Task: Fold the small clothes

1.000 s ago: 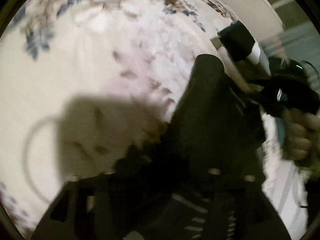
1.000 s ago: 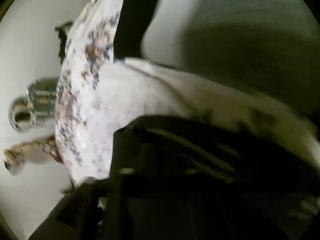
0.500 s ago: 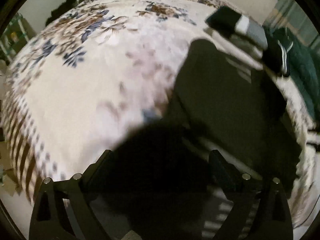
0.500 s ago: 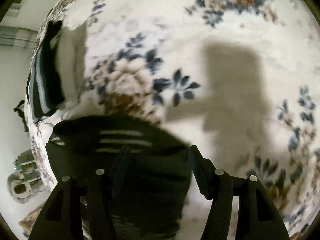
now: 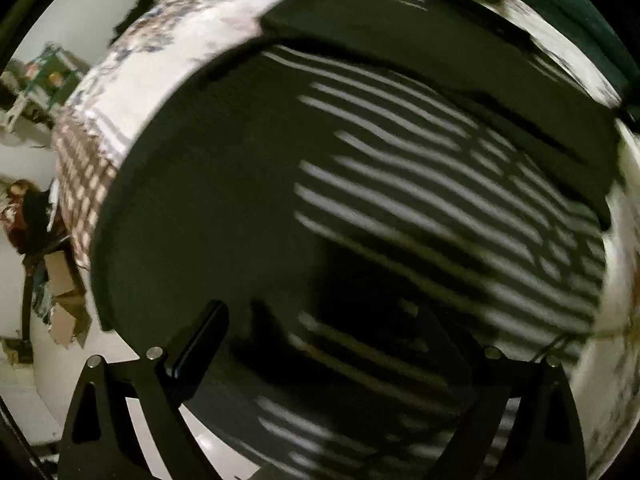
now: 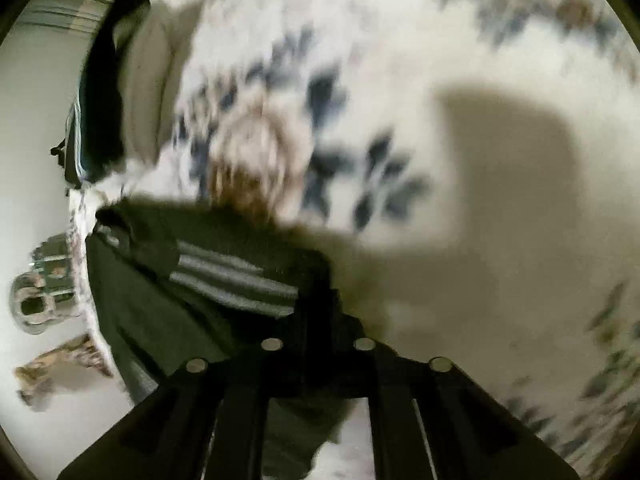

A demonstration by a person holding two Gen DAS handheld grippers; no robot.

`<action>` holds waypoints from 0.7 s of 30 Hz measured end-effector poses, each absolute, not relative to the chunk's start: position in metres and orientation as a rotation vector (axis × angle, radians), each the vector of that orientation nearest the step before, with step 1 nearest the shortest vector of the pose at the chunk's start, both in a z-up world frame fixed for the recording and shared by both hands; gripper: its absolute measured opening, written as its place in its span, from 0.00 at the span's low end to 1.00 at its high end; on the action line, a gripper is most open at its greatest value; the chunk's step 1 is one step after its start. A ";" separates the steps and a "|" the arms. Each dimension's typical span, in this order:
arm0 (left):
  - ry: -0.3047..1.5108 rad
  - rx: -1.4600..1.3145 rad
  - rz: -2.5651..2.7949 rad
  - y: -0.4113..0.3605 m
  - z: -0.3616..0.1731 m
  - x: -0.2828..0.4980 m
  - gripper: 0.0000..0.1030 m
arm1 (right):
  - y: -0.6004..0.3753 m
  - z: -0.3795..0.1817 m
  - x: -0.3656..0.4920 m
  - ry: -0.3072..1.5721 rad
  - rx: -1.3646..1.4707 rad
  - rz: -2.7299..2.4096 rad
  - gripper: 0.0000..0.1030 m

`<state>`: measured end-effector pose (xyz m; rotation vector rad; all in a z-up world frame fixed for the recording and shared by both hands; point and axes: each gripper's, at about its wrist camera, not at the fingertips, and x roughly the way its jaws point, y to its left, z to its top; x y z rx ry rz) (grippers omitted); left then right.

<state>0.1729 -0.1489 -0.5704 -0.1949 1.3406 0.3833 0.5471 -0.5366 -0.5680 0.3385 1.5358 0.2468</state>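
Note:
A dark garment with white stripes (image 5: 360, 184) lies spread on a floral bed cover (image 5: 160, 64) and fills most of the left wrist view. My left gripper (image 5: 320, 344) is open just above the garment's near part; its left finger (image 5: 196, 340) shows, the right one is lost in the dark. In the right wrist view the same garment (image 6: 192, 280) lies at the bed's edge. My right gripper (image 6: 320, 312) is shut on the garment's near corner, fingers together.
Folded dark clothes (image 6: 100, 100) are stacked further along the bed, and a dark green garment (image 5: 568, 12) lies at the far right. The bed cover (image 6: 440, 120) stretches ahead of the right gripper. Clutter stands on the floor (image 5: 36, 208) beside the bed.
My left gripper has moved low over the striped garment, which now fills its view. My right gripper has closed from open onto the garment's corner.

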 end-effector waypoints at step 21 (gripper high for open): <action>1.372 0.140 0.002 -0.306 -0.609 0.121 0.15 | -0.600 -0.619 0.531 1.677 0.768 0.344 0.56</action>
